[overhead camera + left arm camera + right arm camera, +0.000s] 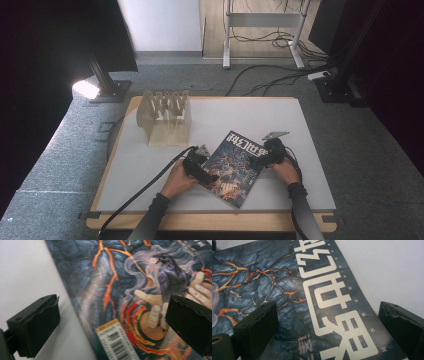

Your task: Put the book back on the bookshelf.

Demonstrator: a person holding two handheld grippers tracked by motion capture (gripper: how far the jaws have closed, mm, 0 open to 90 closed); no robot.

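Table point(150, 165), white top. Rack point(165, 117), wooden, at 11 o'clock. Magazine point(234, 167), flat at 6 o'clock, askew; likely light, floppy, glossy-slick, so best pinched at an edge. Left gripper point(112, 327) and right gripper point(332, 332): jaws apart, straddling opposite edges.

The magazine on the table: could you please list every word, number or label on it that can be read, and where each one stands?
"幻世界": large cream characters along the top of the magazine cover, seen in the right gripper view; the title's first and last characters are cut off.
Small characters beside the title: too small to read.
Barcode sticker, left gripper view: bars show, but its digits and yellow header are blurred.
High view: the title on the magazine is too small to read.
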